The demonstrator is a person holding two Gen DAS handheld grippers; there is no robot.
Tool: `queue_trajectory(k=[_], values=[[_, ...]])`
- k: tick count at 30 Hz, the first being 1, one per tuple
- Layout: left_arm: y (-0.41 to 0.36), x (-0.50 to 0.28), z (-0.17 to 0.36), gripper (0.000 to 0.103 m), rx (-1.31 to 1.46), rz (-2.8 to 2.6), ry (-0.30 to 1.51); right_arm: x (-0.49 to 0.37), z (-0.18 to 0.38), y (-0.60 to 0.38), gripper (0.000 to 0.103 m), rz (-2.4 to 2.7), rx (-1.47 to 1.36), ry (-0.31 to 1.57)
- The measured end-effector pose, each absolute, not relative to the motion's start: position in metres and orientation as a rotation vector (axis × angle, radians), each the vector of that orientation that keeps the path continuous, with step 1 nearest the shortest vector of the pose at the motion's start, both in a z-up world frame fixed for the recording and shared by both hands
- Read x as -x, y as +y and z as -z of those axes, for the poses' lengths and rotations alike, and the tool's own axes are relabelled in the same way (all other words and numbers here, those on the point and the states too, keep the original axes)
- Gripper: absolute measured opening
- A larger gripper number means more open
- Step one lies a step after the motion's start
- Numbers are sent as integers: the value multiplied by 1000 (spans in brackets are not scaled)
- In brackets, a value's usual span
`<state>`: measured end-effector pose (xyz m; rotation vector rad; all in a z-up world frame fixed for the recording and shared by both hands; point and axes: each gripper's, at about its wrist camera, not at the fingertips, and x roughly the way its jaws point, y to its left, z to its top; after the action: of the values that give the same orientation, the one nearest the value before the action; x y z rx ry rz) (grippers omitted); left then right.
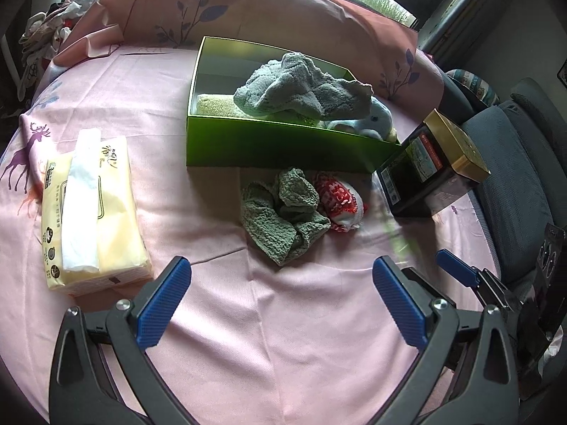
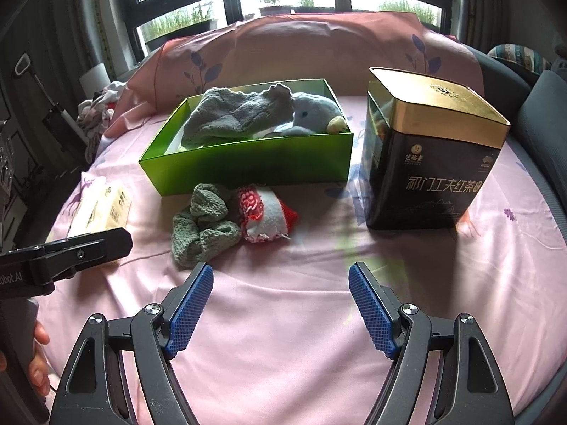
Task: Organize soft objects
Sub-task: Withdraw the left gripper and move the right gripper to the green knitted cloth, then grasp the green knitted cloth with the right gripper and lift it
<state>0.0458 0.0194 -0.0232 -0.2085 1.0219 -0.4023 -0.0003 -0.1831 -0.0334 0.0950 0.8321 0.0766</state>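
A green box (image 1: pixel 276 145) (image 2: pixel 248 166) stands on the pink sheet and holds a grey-blue towel (image 1: pixel 301 85) (image 2: pixel 234 113), a blue plush toy (image 1: pixel 375 117) (image 2: pixel 312 113) and a pale yellow cloth (image 1: pixel 212 104). In front of the box lie a crumpled green knitted cloth (image 1: pixel 283 212) (image 2: pixel 203 225) and a red and white sock (image 1: pixel 342 202) (image 2: pixel 265 216), touching each other. My left gripper (image 1: pixel 281 295) is open, nearer than the green cloth, with nothing between its blue pads. My right gripper (image 2: pixel 281 304) is also open and empty, to the right of the cloths.
A yellow tissue pack (image 1: pixel 88 209) (image 2: pixel 102 212) lies at the left. A black and gold tea tin (image 2: pixel 432 152) (image 1: pixel 436 166) stands to the right of the box. A pink pillow (image 2: pixel 319 46) lies behind. Clothes (image 1: pixel 53 24) are piled at far left. Grey seat (image 1: pixel 510 177) at right.
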Motion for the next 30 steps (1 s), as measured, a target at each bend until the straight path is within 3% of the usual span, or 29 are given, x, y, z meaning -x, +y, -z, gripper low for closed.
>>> queue_trajectory(k=[13,18,25,27,30], values=[[6,-69,45,97,172,461,1077,-17,56,-162,79,-195,-111,889],[4,-91,55,75,216,479,1132,-31,71,-149,79,-312,-191,912],[-2,-112,71,65,229,496,1191,-53,80,-131,79,-351,-186,911],[-3,-117,75,52,237,499,1203,-59,83,-129,79,-370,-192,911],[-2,-123,81,49,261,506,1224,-67,87,-124,72,-396,-201,921]])
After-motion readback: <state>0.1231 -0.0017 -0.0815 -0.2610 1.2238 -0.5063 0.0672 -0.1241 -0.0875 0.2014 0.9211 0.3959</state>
